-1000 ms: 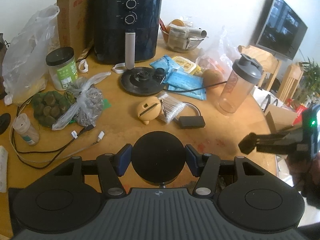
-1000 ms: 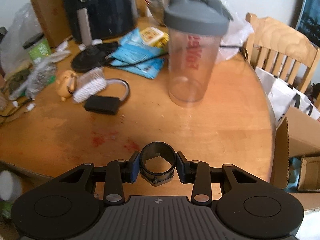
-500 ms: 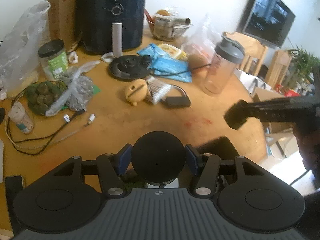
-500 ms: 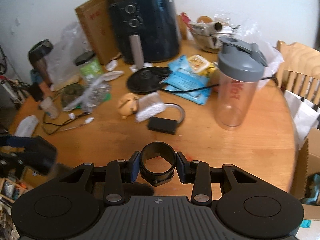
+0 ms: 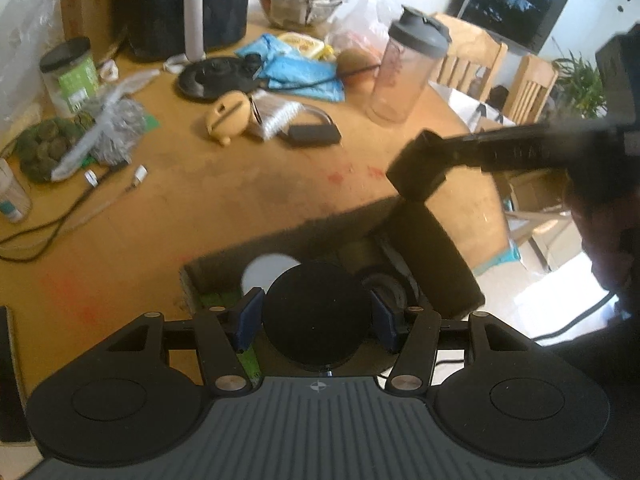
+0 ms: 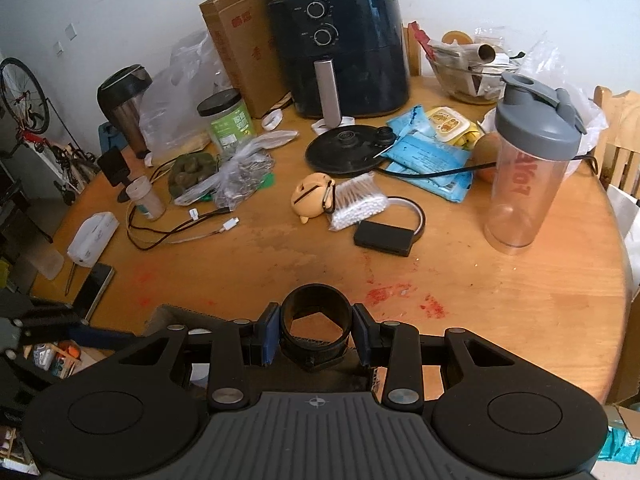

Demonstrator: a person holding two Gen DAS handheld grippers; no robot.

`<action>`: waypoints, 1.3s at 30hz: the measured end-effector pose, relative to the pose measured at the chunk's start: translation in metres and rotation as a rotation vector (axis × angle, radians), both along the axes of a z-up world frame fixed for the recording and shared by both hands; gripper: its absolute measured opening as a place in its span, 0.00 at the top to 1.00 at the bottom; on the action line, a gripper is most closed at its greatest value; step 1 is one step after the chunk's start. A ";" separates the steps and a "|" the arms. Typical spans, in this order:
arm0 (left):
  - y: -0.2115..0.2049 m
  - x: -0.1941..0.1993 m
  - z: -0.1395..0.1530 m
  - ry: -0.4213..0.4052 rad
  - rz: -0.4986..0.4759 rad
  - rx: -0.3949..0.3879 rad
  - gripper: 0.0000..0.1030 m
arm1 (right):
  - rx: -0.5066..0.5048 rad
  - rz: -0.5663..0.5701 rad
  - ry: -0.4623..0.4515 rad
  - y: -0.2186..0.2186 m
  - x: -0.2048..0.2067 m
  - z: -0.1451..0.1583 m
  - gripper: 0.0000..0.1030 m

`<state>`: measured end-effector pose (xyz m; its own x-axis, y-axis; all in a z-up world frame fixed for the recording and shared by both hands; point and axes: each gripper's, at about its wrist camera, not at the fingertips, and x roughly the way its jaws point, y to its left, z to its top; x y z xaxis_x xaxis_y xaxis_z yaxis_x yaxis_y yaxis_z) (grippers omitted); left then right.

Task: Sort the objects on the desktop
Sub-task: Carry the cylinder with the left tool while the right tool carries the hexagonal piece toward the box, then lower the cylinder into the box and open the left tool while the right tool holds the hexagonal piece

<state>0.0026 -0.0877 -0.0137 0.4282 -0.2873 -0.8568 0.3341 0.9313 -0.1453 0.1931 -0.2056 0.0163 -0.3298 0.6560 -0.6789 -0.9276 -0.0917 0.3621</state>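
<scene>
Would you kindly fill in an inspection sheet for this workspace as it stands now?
Surface: round wooden table, red stains near the front edge.
Job's things: black disc in the left tongs; black ring in the right tongs.
Clutter: air fryer, shaker, jar, cotton swabs, bags.
Tongs: both shut on their loads.
Cables: black cord behind the shaker; charging leads at the left.
Surroundings: box at the table's front edge, chairs, bicycle.

Left gripper (image 5: 316, 320): black linkage arms, silver pivot screws at 5 and 7 o'clock of the jaws, blue pads (image 5: 249, 318). Two round black discs flank a grey ribbed plate (image 5: 320, 432) with a small white compass mark. Right gripper (image 6: 316, 334): same build, blue pad faces, silver screws, grey ribbed plate. Seen from the left camera at 3 o'clock it is a black bar, blurred.
</scene>
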 end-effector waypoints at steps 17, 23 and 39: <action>-0.016 0.006 -0.040 0.064 -0.054 0.115 0.46 | -0.018 0.012 -0.025 -0.010 -0.005 -0.002 0.61; -0.020 0.009 -0.045 0.082 -0.053 0.177 0.45 | -0.031 0.009 -0.033 -0.012 -0.002 -0.005 0.60; 0.006 0.003 -0.013 0.038 0.074 -0.004 0.21 | -0.067 0.092 -0.066 -0.008 -0.020 -0.018 0.61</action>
